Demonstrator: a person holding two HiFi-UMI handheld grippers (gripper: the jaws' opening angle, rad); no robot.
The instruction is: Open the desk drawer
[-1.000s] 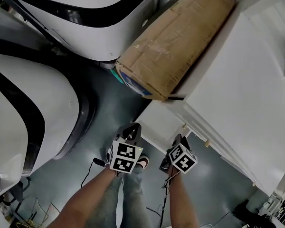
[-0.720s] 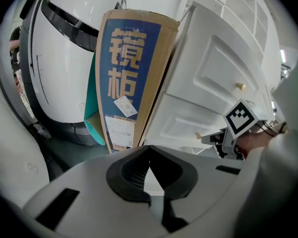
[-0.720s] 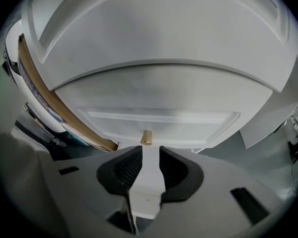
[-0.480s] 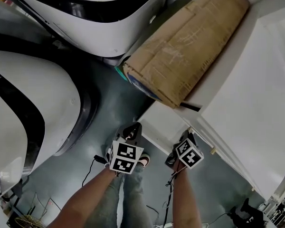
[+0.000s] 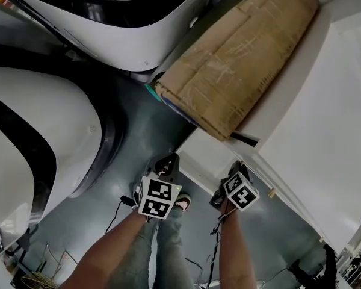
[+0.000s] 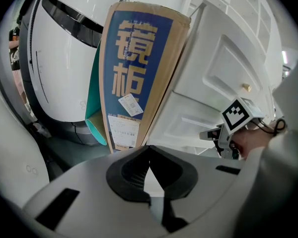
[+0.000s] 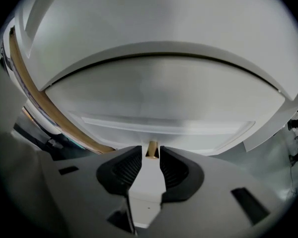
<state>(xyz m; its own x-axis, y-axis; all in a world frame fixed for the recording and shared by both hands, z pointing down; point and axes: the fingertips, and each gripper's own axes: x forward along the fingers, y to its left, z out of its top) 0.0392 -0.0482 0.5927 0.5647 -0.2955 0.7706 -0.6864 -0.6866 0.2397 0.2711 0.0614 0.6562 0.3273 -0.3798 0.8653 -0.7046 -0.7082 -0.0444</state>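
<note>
Knob [image 7: 152, 148], small and brass, sits on the white drawer front [image 7: 159, 108] and stands between the jaw tips of the right gripper [image 7: 150, 155]. Its jaws are wide and have just been opening, with a gap on each side of the knob and the pads not pressing it. The drawer front fills the right gripper view under the desktop edge of the white desk [image 5: 325, 131], on the scene's right. The left gripper [image 6: 149, 150] hangs just left of the right one over the grey floor [image 5: 138, 131], jaw tips together with nothing between. A cardboard box [image 5: 237, 59] leans on the desk's far-left side.
</note>
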